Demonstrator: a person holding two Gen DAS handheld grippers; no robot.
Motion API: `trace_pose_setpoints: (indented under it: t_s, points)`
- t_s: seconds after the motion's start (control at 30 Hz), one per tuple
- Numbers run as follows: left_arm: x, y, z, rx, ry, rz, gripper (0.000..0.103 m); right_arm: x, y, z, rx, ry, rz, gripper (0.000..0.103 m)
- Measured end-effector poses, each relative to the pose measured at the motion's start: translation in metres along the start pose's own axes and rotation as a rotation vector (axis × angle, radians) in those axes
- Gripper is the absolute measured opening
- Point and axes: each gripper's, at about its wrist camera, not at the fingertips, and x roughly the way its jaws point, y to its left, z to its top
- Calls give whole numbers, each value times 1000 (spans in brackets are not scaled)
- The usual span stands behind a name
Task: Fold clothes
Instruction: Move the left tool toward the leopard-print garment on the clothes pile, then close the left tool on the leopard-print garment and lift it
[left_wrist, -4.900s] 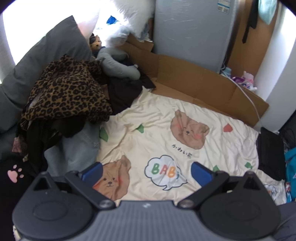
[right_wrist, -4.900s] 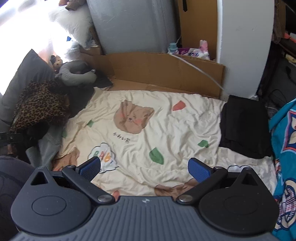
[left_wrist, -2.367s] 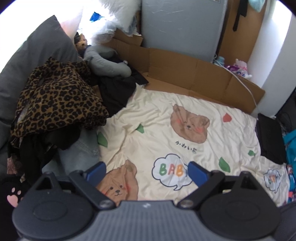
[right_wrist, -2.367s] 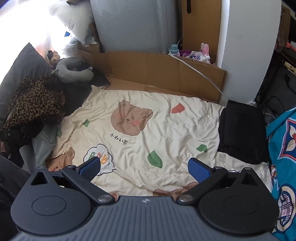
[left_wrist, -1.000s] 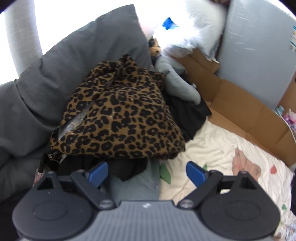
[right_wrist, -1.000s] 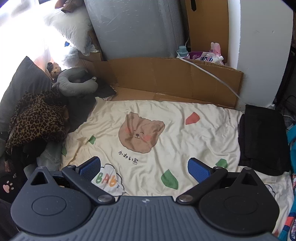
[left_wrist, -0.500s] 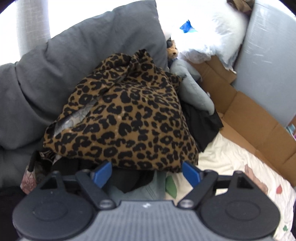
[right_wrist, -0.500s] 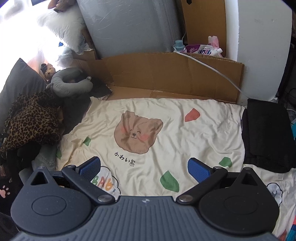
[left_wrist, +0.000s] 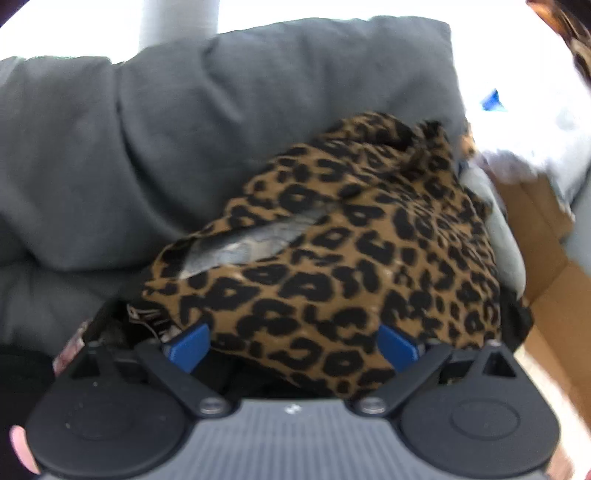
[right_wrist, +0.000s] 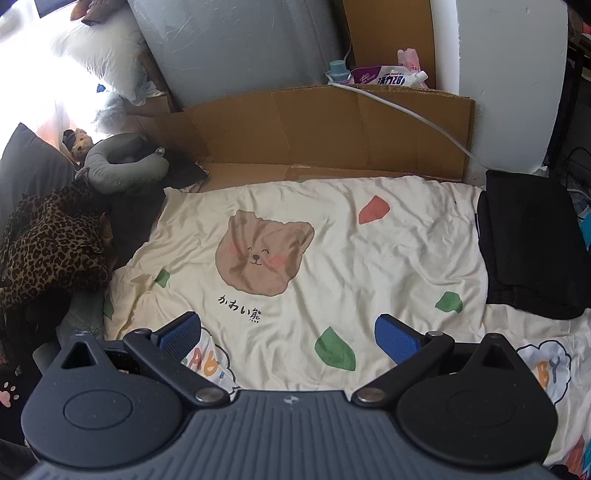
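A crumpled leopard-print garment (left_wrist: 351, 266) lies on top of a heap of clothes against a grey cushion (left_wrist: 147, 147). My left gripper (left_wrist: 291, 345) is open, its blue pads on either side of the garment's near edge, right at the cloth. The same garment shows at the left in the right wrist view (right_wrist: 48, 243). My right gripper (right_wrist: 288, 334) is open and empty, above the cream bear-print sheet (right_wrist: 332, 240). A folded black garment (right_wrist: 528, 240) lies on the sheet's right side.
Dark clothes and pale denim (right_wrist: 81, 314) lie under the leopard garment. A grey neck pillow (right_wrist: 122, 166) and a small teddy (right_wrist: 79, 142) sit behind it. Cardboard (right_wrist: 325, 129) lines the far side, with a white cable (right_wrist: 417, 118) and detergent pouch (right_wrist: 384, 75).
My left gripper has swung left from the sheet and closed in on the leopard garment, which now fills its view. My right gripper has drifted slightly over the sheet, staying open.
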Motion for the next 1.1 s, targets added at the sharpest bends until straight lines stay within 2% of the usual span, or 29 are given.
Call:
trace_pose_setpoints:
  t_s: [0.1,0.27,0.33,0.37,0.43,0.47,0.5,0.53,0.73,0.87,0.9,0.97,1.03,1.07,1.1]
  points:
    - [4,15,1,-44,-1,-57,98,9,4,-3,3,10,12,103]
    - [11,38,2,-122,-1,-157,85,28,11,-8,-11,-26,69,103]
    - [13,42,0,-140,-1,-186,67,41,11,-10,15,-25,77,103]
    - [14,44,-1,-147,-1,-200,61,48,10,-11,33,-18,85,103]
    - [16,45,0,-144,-5,-215,33,61,12,-12,51,-3,96,103]
    - [17,46,0,-141,-8,-222,26,67,15,-13,47,4,102,103]
    - [17,46,0,-139,-10,-228,11,73,18,-14,39,10,110,103]
    - [17,46,1,-134,-11,-236,1,78,22,-15,30,17,119,103]
    - [-13,38,-8,-86,-89,-272,0,103,48,-19,-16,57,186,103]
    - [-30,28,-6,56,-114,-202,0,110,62,-21,-43,70,219,103]
    - [-34,25,-6,93,-120,-183,0,112,66,-22,-48,74,225,103]
    - [-42,20,-4,168,-131,-145,13,115,70,-24,-59,81,231,103]
    - [-43,22,1,218,-140,-90,84,117,71,-26,-68,90,233,103]
    - [-43,26,5,210,-146,-105,95,118,71,-27,-71,94,231,103]
    - [-43,31,8,198,-154,-128,100,120,70,-29,-73,99,227,103]
